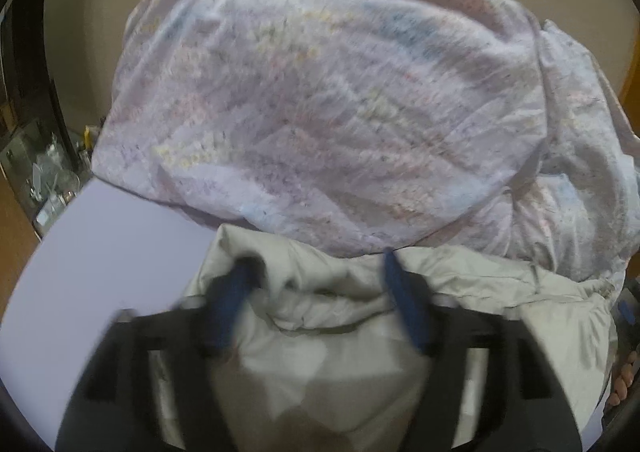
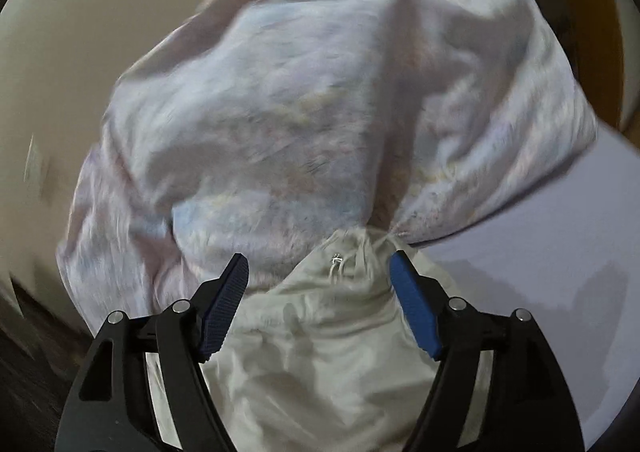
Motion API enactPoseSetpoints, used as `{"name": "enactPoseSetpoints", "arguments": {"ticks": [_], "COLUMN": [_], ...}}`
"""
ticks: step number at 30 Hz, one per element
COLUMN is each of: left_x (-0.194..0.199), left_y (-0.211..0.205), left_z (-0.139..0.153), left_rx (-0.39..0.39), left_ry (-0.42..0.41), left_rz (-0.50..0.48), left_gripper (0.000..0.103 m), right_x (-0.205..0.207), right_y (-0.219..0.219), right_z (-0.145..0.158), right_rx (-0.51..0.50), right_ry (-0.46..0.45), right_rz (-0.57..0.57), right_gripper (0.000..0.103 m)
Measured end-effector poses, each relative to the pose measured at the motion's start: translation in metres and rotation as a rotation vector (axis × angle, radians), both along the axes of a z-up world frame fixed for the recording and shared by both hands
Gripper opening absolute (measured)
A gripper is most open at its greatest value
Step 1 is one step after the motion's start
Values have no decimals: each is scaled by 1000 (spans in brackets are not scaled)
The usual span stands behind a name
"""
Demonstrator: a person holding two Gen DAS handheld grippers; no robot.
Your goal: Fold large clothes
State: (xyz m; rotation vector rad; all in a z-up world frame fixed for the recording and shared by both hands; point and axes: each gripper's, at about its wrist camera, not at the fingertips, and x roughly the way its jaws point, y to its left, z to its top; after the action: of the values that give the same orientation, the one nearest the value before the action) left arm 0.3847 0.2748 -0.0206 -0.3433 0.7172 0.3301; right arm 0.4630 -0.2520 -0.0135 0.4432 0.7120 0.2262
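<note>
The right tool [image 2: 318,272] stands with its jaws spread wide at six o'clock, blue pads [image 2: 412,312] apart and pressing on nothing. Between them lies a crumpled cream garment [image 2: 320,352] with a gathered, corded edge toward twelve o'clock. Just beyond it, filling the centre, a big mound of pale printed cloth [image 2: 320,112] rises, touching the cream fabric. The pale lilac surface [image 2: 540,232] shows at three to four o'clock, a beige wall [image 2: 80,32] at ten.

2 tools [image 1: 316,272] [image 2: 318,276], 1 patterned sheet [image 1: 320,100], 1 grey garment [image 1: 332,332], 1 table [image 1: 100,236].
</note>
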Motion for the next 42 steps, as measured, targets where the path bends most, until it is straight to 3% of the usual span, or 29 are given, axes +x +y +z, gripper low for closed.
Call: {"name": "enactPoseSetpoints", "arguments": {"ticks": [1, 4, 7, 11, 16, 22, 29, 42], "left_x": [-8, -28, -36, -27, 2, 30, 51, 72], "left_y": [-4, -15, -24, -39, -44, -37, -19, -16], "left_z": [6, 15, 10, -11, -31, -39, -52, -72], "left_rx": [38, 107, 106, 149, 225, 252, 162, 136], "left_ry": [-22, -68, -64, -14, 34, 67, 104, 104], "left_rz": [21, 10, -19, -30, 20, 69, 74, 76], "left_gripper": [101, 101, 101, 101, 101, 101, 101, 101], "right_x": [-3, -13, -19, -12, 4, 24, 41, 64], "right_y": [6, 22, 38, 50, 61, 64, 64, 65], "right_z": [0, -9, -25, -45, -61, -73, -85, -110], "right_rx": [-48, -170, -263, -397, -491, -495, -468, -474], "right_ry": [-1, 5, 21, 54, 66, 81, 98, 134], "right_rz": [23, 96, 164, 131, 64, 9, -10, -42], "right_gripper": [75, 74, 74, 75, 76, 81, 88, 94]}}
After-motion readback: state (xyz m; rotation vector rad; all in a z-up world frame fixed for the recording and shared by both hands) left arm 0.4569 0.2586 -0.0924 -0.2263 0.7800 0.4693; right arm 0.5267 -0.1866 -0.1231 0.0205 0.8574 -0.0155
